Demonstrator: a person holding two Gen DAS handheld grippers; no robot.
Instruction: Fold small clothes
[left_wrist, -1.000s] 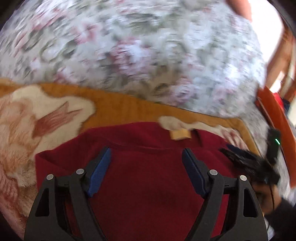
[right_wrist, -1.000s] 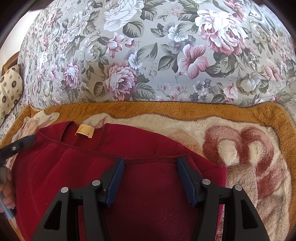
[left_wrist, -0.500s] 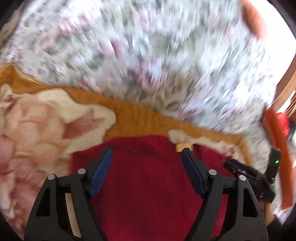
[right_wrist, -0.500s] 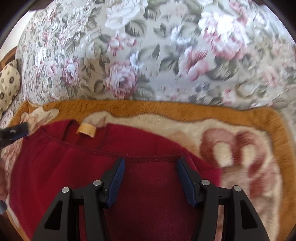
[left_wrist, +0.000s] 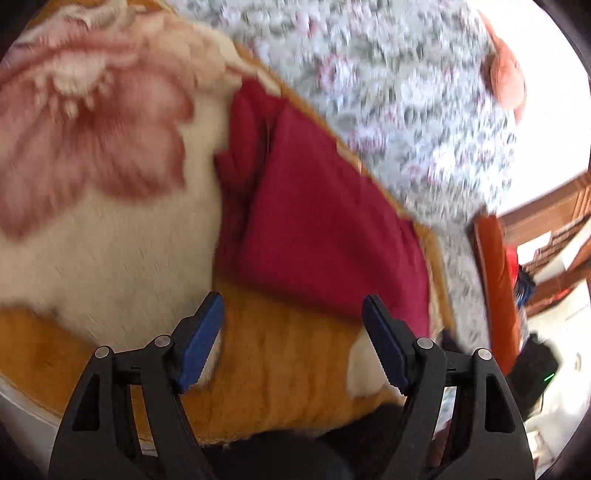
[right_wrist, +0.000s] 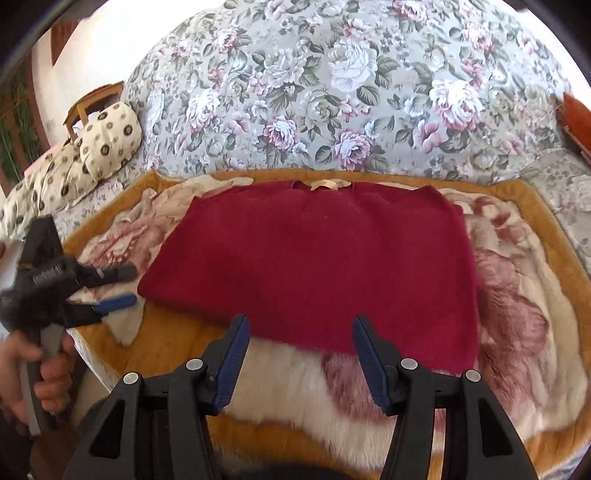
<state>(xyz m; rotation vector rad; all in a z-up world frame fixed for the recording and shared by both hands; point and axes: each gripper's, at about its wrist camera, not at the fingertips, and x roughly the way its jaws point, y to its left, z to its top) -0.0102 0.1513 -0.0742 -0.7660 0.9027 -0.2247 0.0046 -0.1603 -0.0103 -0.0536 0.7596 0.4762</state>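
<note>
Nearest in the right wrist view, the right claw (right_wrist: 299, 356) hangs with its blue-padded jaws wide apart and nothing between them, above the near part of a plush blanket (right_wrist: 517, 332). The blanket is cream with large dusty-pink flowers and a broad orange-tan border, and it is spread over a bed.

At the left edge of this view, a hand (right_wrist: 40, 373) grips the handle of the left claw (right_wrist: 123, 288). Its jaws are also spread wide and empty, with their tips over the blanket just beside the garment's near left corner.

In the middle of the blanket lies the red garment (right_wrist: 317, 262), a soft knitted top folded into a flat, roughly rectangular shape. Its neckline with a small tan label (right_wrist: 325, 183) faces the blanket's far edge, and its near hem lies just beyond the right claw's tips.

The left wrist view is blurred. There the left claw (left_wrist: 291, 339) hangs open over the blanket's orange border (left_wrist: 280, 369), with the red garment (left_wrist: 317, 221) just beyond it, layered folds showing along its left side.

Beyond the blanket's far edge, a grey-green bedspread (right_wrist: 332, 92) printed with pink and white roses rises in a mound. At the far left sit cream cushions (right_wrist: 107, 142) with dark round spots, a wooden chair back (right_wrist: 94, 99) behind them. An orange object (right_wrist: 578, 118) shows at the far right, against pale walls.
</note>
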